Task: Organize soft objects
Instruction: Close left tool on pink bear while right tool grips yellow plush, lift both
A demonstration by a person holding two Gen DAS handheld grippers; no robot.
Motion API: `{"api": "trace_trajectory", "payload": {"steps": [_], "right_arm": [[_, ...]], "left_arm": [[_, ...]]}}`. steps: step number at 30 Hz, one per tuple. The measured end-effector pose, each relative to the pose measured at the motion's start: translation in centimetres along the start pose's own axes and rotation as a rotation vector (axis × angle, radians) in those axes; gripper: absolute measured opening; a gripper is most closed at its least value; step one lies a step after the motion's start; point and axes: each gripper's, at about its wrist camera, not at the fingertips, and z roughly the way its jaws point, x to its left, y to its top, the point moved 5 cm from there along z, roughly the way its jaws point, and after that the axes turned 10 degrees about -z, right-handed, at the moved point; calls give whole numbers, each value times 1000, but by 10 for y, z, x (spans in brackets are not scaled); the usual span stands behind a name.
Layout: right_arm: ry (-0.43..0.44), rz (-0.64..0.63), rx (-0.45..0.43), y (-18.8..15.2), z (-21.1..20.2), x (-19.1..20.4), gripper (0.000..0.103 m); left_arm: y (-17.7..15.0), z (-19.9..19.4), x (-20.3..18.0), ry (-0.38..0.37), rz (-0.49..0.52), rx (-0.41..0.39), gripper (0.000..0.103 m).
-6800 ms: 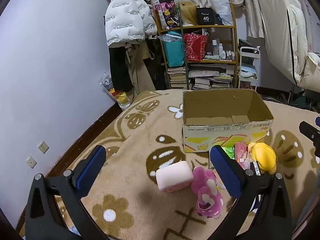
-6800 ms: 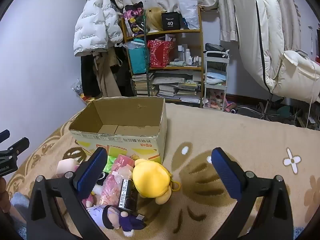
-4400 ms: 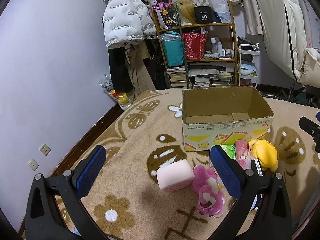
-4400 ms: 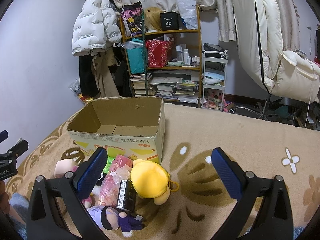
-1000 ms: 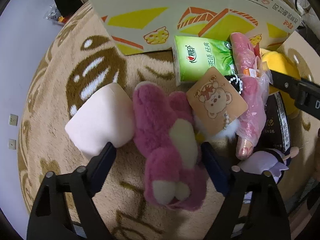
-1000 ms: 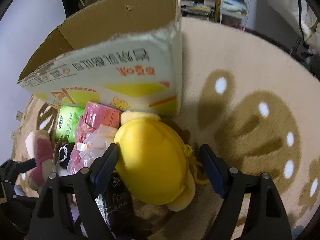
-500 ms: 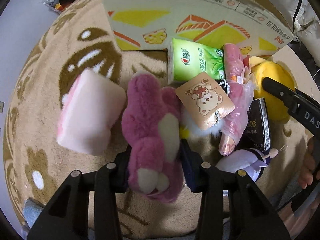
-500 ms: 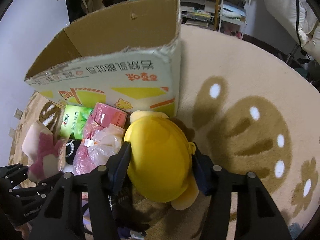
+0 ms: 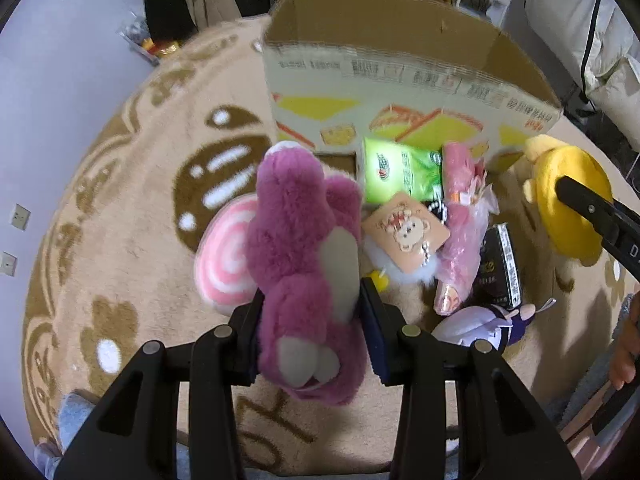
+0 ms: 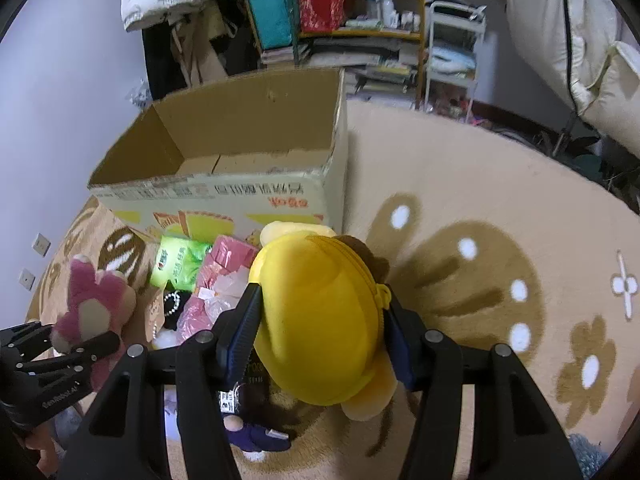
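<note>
My left gripper (image 9: 312, 328) is shut on a purple-pink plush bear (image 9: 304, 248) and holds it above the rug; the bear also shows in the right wrist view (image 10: 94, 304). My right gripper (image 10: 324, 332) is shut on a yellow plush toy (image 10: 324, 316), which also shows at the right of the left wrist view (image 9: 568, 200). An open, empty cardboard box (image 10: 240, 184) stands just behind both toys. A pink-and-white swirl cushion (image 9: 224, 264) lies on the rug beside the bear.
On the patterned rug in front of the box lie a green tissue pack (image 9: 396, 172), a pink bagged item (image 9: 460, 232), a bear tag (image 9: 408, 236), a black pack (image 9: 500, 268) and a purple-haired doll (image 9: 492, 324). Shelves (image 10: 340, 20) stand behind the box.
Both grippers came down from above the rug and shut on the toys. In the last second the left has lifted the bear and the right has lifted the yellow plush toward the box.
</note>
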Motion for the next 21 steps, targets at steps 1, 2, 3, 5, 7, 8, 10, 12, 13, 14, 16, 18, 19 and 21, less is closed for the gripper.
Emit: {"api": "trace_trajectory", "payload": {"steps": [1,2,3,5,7,8,10,12,13,14,16,18,19,21], "right_arm": [[-7,-3,-15,1,-5,0,60],[-20,-8,-35,2,-12,0,60],[-31,-13,-50,3,-18,1,60],[-45,-22,-81,4,-27,3,60],[-56,-28,-112,6,-37,5,60],[-74,-35,-131,8,-42,6,60],[-98,-47,-155,11,-49,7,59],[-114,-58,-184,15,-56,9,57],[-125,-63,-194,16,-59,10,56],[-138,-69,-209,18,-62,11,55],[-147,-78,-234,22,-67,12,55],[-152,-84,-259,27,-73,15,54],[-156,-85,-277,29,-76,15,54],[-165,-88,-303,35,-81,18,54]], "left_arm": [[2,-4,1,6,-1,-22,40],[2,-12,2,11,-4,-51,40],[3,-16,3,11,-6,-71,40],[8,-24,5,18,2,-127,40],[11,-33,4,28,6,-183,40],[11,-38,3,31,6,-206,40],[20,-42,5,33,7,-242,40],[26,-48,7,33,3,-281,40],[29,-51,7,31,-1,-298,40],[31,-56,5,33,-4,-313,40],[36,-63,3,27,-3,-344,40],[41,-71,0,24,10,-374,40],[43,-76,-3,22,18,-387,40],[48,-85,-8,25,34,-420,40]]}}
